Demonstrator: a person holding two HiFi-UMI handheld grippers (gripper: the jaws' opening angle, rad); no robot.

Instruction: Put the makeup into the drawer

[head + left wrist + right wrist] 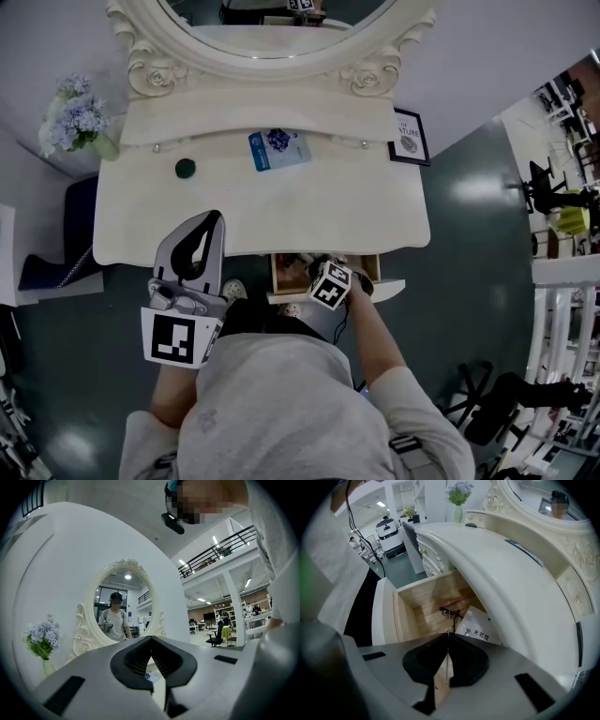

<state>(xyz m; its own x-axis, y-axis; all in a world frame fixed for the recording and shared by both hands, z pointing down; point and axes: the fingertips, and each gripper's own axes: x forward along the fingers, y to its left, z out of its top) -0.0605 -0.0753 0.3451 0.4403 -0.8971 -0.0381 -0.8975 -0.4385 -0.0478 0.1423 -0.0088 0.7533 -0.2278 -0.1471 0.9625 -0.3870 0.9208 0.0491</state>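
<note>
Blue makeup packet [278, 148] on tabletop [375, 216], long axis 9-to-3. Lies at 1 o'clock from nearer left gripper [215, 219], jaws together, empty. Right gripper [449, 635] above open drawer [405, 616], apparently pinching thin chain [449, 623].

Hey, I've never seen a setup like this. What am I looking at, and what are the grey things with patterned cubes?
They are hand-held two-jaw grippers, one in each of a person's hands. One picture looks down from a head camera at a dressing table; the other two come from cameras on the grippers. A blue packet and a dark green round item lie on top. The left gripper is shut and empty. The right gripper, over the open drawer, is shut on a thin chain.
</note>
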